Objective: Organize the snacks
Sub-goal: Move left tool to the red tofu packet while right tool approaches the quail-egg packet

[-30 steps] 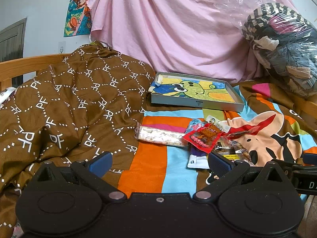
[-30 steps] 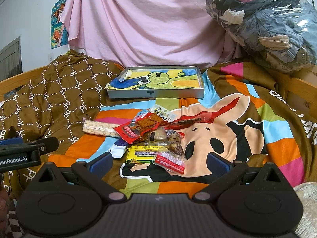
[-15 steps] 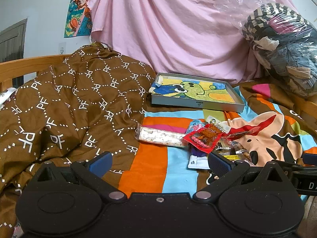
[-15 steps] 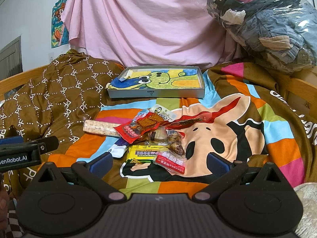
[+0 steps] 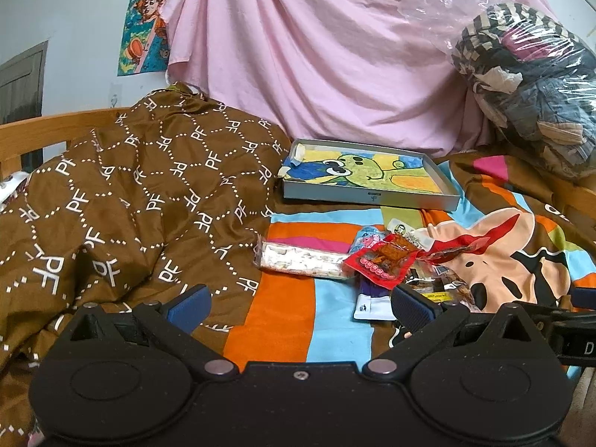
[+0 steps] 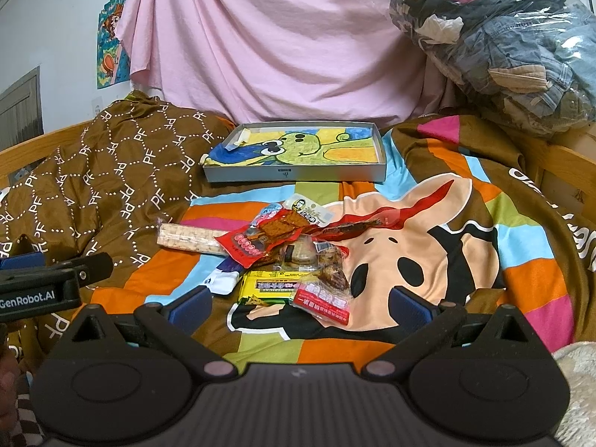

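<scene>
Hovering low, both tools barely shifted over the last second; left gripper (image 5: 300, 303) and right gripper (image 6: 300, 303) gape wide, holding nothing; snack pile (image 6: 283, 257) sits untouched on the striped blanket (image 6: 521, 283), grey tray (image 6: 294, 175) empty behind it; sorting hasn't started.

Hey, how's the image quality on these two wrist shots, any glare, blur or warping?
Left wrist view: sharp, soft even light, fisheye bends the wooden rail and darkens the corners; glare on the plastic bag. Right wrist view: equally sharp, same edge warping, sheen on the snacks and the bag.
</scene>
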